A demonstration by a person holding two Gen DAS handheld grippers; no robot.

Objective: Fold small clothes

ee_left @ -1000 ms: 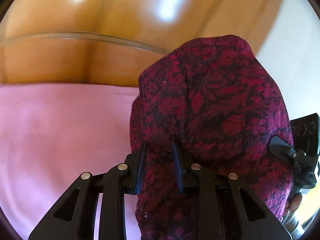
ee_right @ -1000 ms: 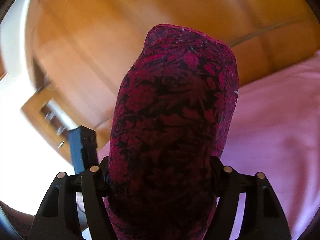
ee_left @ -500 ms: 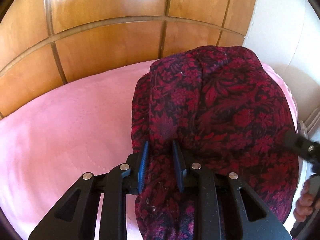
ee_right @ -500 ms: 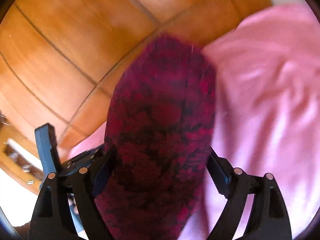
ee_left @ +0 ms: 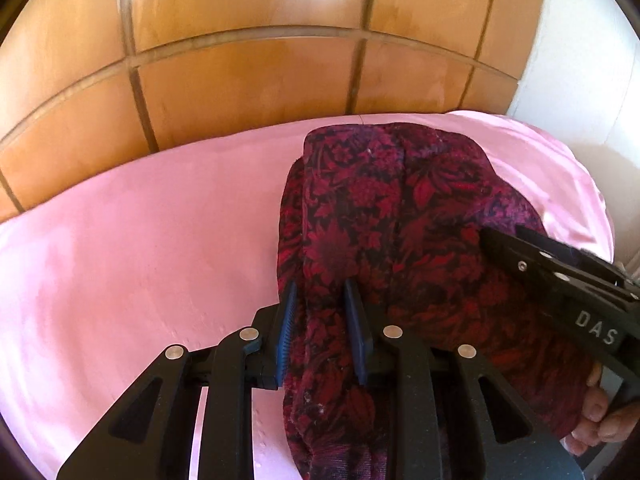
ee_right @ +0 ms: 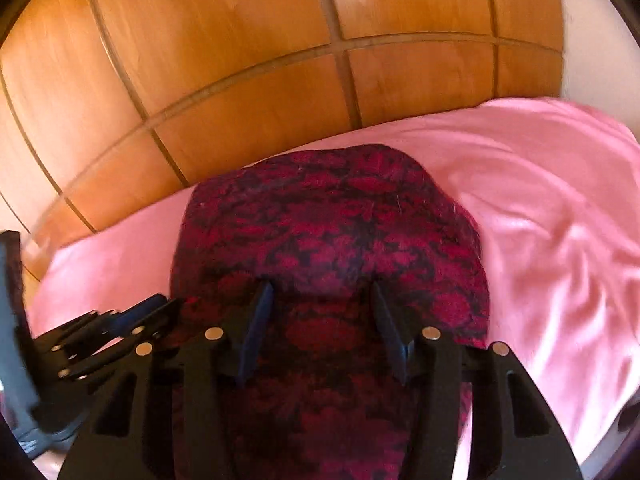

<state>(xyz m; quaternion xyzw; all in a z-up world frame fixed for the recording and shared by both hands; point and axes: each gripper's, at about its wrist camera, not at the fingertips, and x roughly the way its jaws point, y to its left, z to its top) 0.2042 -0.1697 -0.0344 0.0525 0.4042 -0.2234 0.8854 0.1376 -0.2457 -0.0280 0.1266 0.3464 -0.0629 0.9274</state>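
The left claw point(ee_left: 320, 320) pinches a fold of the knitted red-and-black floral garment point(ee_left: 400, 232), lowered since earlier onto the smooth pink bedsheet point(ee_left: 140, 240); the right claw point(ee_right: 320, 328), just narrowing, straddles the cloth.

Red-black floral garment point(ee_left: 384, 216), pink sheet point(ee_left: 140, 240)

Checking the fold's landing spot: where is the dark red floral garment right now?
The dark red floral garment lies on the pink sheet toward its right side, below the wooden panelled headboard, its near edge in both tongs.
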